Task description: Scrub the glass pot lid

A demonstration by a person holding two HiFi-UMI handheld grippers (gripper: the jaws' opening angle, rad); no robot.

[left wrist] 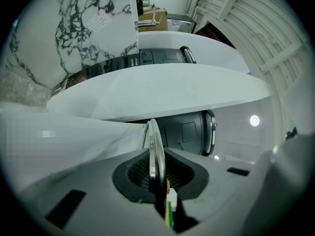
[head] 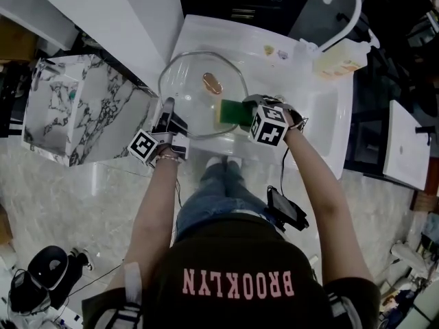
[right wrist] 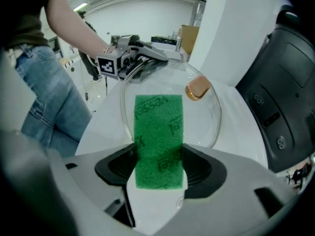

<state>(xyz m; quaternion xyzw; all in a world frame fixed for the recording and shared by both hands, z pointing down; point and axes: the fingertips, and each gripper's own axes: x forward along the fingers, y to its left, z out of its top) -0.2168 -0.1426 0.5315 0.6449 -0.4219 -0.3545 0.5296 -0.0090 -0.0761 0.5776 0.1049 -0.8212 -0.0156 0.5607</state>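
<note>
A round glass pot lid [head: 199, 101] with a copper-coloured knob [head: 212, 83] is held over the white sink [head: 322, 108]. My left gripper [head: 168, 118] is shut on the lid's rim at its lower left; in the left gripper view the lid's rim [left wrist: 154, 156] runs edge-on between the jaws of the left gripper [left wrist: 156, 173]. My right gripper [head: 248, 110] is shut on a green scouring sponge [head: 234, 112], which rests flat against the lid's right side. In the right gripper view the sponge [right wrist: 158, 140] lies over the glass lid [right wrist: 202, 117] below the knob [right wrist: 198, 88], with the right gripper [right wrist: 160, 168] clamped on it.
A white curved tap [head: 346, 9] and a soap dispenser [head: 341, 59] stand at the sink's far right. A marble-patterned block [head: 75, 112] sits to the left. The person's jeans [head: 219, 190] and a phone at the hip [head: 288, 210] are below.
</note>
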